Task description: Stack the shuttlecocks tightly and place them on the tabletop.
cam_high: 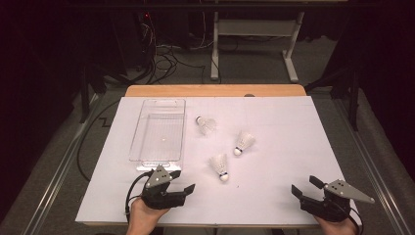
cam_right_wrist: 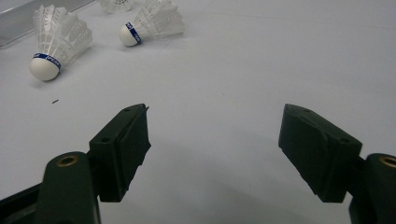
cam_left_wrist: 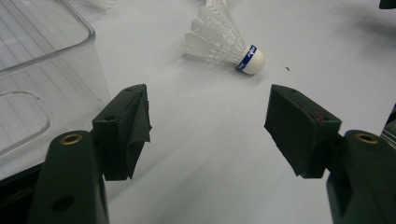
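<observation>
Resting on the white counter [cam_high: 274,196], both hand-held grippers, left [cam_high: 178,182] and right [cam_high: 304,187], gape wide and empty. Three feathered, cork-tipped shuttlecocks [cam_high: 220,167] lie right of the clear plastic tray [cam_high: 142,142].

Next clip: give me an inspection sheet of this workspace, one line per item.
Surface: white mat on a wooden table, one tiny dark speck.
Job's things: three shuttlecocks lying on their sides, near, right, far; clear plastic tray at left, empty.
Clutter: nothing seen.
Grippers: left gripper and right gripper at the near edge, jaws open, holding nothing.
Cables: black cable trailing from left gripper; loose cables on floor.
Surroundings: grey floor, white table frame behind.
</observation>
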`<state>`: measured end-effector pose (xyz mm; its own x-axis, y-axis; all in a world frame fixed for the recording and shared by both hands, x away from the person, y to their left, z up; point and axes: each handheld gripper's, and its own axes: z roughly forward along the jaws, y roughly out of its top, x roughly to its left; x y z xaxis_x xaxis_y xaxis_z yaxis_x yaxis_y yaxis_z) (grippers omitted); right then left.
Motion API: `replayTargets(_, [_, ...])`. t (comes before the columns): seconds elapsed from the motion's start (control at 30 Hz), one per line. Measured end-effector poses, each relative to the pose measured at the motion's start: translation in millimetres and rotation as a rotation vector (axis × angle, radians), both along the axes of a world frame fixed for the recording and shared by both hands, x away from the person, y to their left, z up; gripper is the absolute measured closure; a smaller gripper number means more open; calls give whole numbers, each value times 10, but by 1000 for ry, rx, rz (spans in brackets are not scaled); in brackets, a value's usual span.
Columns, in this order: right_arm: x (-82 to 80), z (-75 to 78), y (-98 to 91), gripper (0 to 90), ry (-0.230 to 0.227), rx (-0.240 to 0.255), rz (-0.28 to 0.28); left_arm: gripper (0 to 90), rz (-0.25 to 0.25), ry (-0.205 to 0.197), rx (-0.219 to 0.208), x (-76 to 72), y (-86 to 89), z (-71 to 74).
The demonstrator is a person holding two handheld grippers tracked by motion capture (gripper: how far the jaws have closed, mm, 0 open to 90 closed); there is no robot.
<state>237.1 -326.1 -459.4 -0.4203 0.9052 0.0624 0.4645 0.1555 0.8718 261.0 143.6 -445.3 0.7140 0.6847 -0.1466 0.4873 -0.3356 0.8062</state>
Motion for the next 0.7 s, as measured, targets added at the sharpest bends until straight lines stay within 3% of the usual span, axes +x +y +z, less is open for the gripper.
replayTargets(0.2, [0,0,2,253,-1,-1,0,309,-16,17,12,19,-56,-3])
replayTargets(0.4, [-1,1,3,250,-2,-3,-1,257,-13,20,13,37,-116,0])
replayTargets(0.7, [-2,3,-1,244,-4,-1,-6,185,-3,55,30,94,-215,14])
